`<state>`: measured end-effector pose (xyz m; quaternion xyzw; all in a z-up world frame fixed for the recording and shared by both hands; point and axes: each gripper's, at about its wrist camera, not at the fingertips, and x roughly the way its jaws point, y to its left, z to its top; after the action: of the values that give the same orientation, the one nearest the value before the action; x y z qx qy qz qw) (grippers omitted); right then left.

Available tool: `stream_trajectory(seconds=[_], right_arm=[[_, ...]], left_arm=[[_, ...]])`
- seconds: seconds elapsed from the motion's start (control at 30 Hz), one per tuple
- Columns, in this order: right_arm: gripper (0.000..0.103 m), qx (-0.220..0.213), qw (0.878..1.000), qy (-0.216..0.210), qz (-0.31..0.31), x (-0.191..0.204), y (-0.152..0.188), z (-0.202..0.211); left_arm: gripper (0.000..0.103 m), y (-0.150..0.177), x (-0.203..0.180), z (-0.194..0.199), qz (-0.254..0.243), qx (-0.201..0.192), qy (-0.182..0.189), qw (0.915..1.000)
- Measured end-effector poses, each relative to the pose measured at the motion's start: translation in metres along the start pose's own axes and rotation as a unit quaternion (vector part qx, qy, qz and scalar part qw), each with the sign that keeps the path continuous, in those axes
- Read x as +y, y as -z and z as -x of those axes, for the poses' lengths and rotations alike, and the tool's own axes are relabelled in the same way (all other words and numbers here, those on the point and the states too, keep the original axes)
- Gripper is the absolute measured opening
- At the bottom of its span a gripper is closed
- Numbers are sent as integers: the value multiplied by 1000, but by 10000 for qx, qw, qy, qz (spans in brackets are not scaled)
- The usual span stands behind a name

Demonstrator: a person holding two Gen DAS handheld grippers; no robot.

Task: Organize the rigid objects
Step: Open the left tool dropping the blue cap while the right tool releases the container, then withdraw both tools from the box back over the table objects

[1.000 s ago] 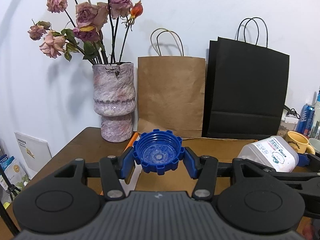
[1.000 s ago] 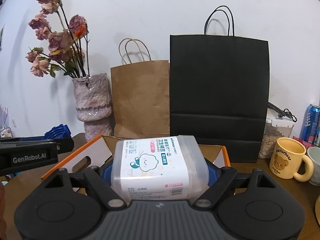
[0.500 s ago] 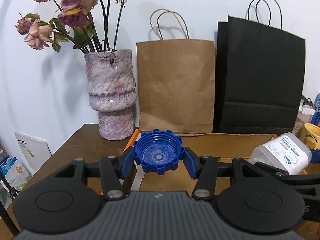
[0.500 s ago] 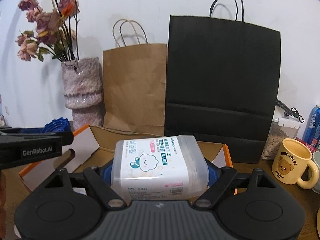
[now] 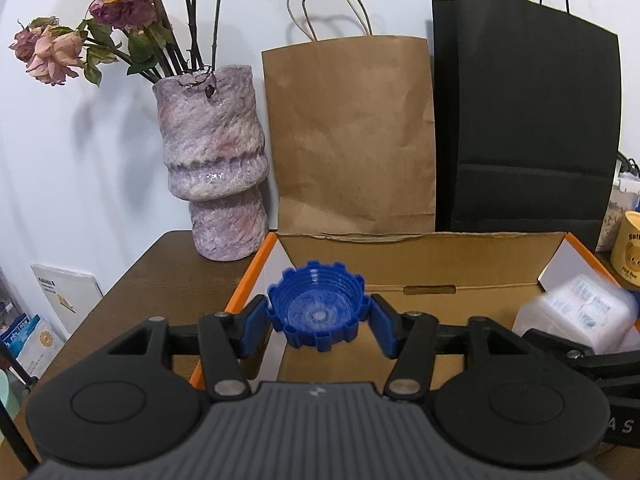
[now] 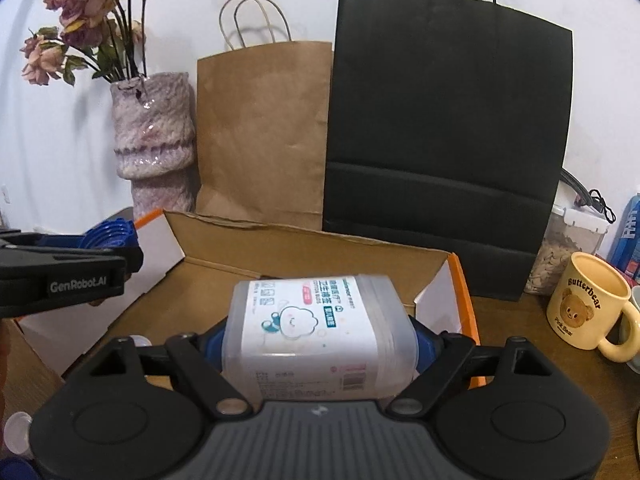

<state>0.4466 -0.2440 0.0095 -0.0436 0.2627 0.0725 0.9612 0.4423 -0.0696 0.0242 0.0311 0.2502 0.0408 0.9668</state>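
The left claw (image 5: 318,322) is clamped on a blue ridged cap (image 5: 318,312), one blue pad pressing each side, the cap's hollow side facing the camera. It hovers over the left end of an open cardboard box (image 5: 420,264) with orange edges and white flaps. The right claw (image 6: 318,346) is clamped on a clear plastic cotton-swab container (image 6: 316,328) lying on its side, its white label with a cartoon cloud facing up. That container hangs over the right part of the same box (image 6: 304,254); in the left wrist view it appears blurred at the box's right end (image 5: 580,316). The box sits on a dark wooden table (image 5: 160,276). Behind the box, against a white wall, stand a mottled pink-purple vase (image 5: 212,168) of dried roses, a brown paper bag (image 5: 352,136) and a black paper bag (image 5: 528,128). To the right of the box on the table stands a yellow bear mug (image 6: 588,304).
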Motion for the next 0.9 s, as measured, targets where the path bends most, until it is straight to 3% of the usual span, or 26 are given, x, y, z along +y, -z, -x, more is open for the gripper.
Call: stream_trajectory(seconds=[0.03, 0.07, 0.13, 0.9], right_arm=[[103, -4, 10000, 53, 31, 0, -1, 1], [103, -47, 9999, 104, 59, 1, -1, 2], [103, -56, 9998, 165, 47, 0, -1, 3], [103, -207, 9995, 197, 115, 0, -4, 20]], left_arm=[[84, 0, 0, 0, 3, -8, -33, 10000], [96, -1, 0, 0, 6, -26, -44, 10000], [103, -2, 1, 3, 28, -97, 3, 9999], [103, -6, 2, 17, 93, -163, -10, 9998]])
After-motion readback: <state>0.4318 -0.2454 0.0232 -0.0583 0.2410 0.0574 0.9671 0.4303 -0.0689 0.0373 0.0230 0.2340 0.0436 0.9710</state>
